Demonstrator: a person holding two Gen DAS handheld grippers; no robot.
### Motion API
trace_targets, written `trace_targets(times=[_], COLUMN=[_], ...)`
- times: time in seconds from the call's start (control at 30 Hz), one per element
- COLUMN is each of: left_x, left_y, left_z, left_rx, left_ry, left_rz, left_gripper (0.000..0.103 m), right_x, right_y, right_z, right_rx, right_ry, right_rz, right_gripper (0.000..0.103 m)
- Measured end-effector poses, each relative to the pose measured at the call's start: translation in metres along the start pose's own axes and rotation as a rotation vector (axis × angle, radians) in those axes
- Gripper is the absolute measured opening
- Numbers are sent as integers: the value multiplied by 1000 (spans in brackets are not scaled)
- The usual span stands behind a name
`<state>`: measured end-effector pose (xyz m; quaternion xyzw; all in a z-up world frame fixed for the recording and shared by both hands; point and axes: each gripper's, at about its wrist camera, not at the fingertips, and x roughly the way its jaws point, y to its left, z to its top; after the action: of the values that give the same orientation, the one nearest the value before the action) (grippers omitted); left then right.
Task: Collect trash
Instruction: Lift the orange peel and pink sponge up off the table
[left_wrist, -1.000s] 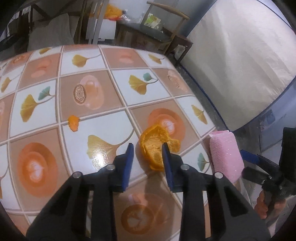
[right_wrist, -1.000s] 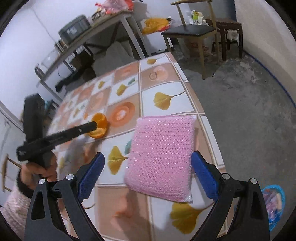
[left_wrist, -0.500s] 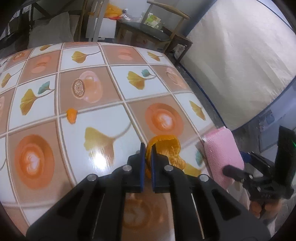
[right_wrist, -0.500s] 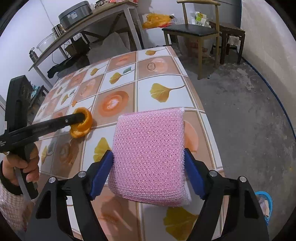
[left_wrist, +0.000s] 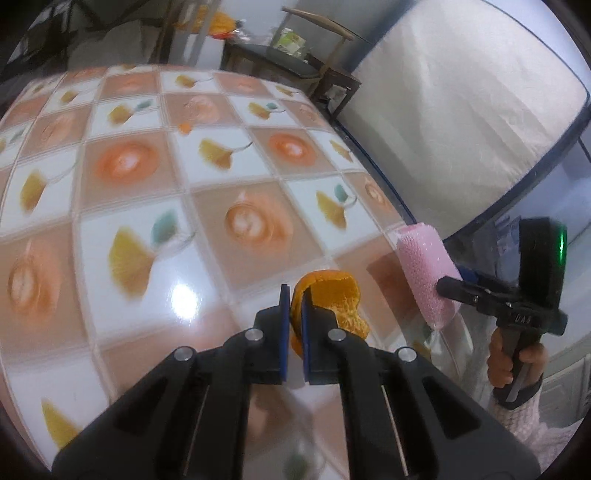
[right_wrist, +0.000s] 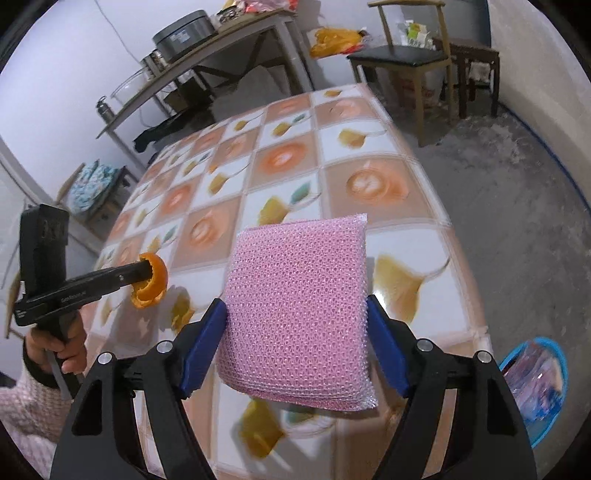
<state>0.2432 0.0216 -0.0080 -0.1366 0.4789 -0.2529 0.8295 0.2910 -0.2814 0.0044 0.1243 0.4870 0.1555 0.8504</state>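
My left gripper (left_wrist: 293, 295) is shut on an orange peel (left_wrist: 332, 299) and holds it above the tiled table (left_wrist: 147, 177); the peel also shows in the right wrist view (right_wrist: 149, 282). My right gripper (right_wrist: 295, 314) is shut on a pink mesh sponge (right_wrist: 295, 314) and holds it lifted over the table's near edge. The sponge shows in the left wrist view (left_wrist: 426, 275) to the right of the peel. A small orange peel scrap (left_wrist: 183, 127) lies far back on the table.
A blue trash bin (right_wrist: 535, 373) with a plastic liner stands on the floor at the lower right, beside the table. A wooden chair (right_wrist: 402, 59) and a metal work table (right_wrist: 207, 66) stand beyond the table. A white wall (left_wrist: 461, 110) is on the right.
My left gripper has shut on the orange peel and lifted it off the table. My right gripper has shut on the pink sponge and raised it. Both have pulled back toward the near edge.
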Motion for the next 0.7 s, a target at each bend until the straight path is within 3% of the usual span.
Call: trace_targets(times=[0.23, 0.3, 0.37, 0.43, 0.53, 0.7], left_x=[-14, -13, -13, -12, -12, -9], left_y=[7, 4, 0, -6, -12, -11], left_z=[-40, -44, -46, -47, -50, -52], left_rx=[-28, -8, 19, 57, 113, 114], left_ry=[3, 5, 5, -1, -3, -8], left_rz=[32, 45, 55, 83, 141, 171], left_gripper=[5, 11, 23, 27, 27, 25], right_x=[5, 9, 10, 10, 9, 7], right_y=[14, 15, 17, 19, 21, 20], right_z=[-34, -37, -39, -40, -43, -47], right_rx=[11, 20, 20, 21, 26, 32], right_ry=[30, 40, 37, 33, 30, 18], right_rz=[14, 6, -3, -12, -18, -32], right_gripper=[74, 74, 75, 77, 77, 77])
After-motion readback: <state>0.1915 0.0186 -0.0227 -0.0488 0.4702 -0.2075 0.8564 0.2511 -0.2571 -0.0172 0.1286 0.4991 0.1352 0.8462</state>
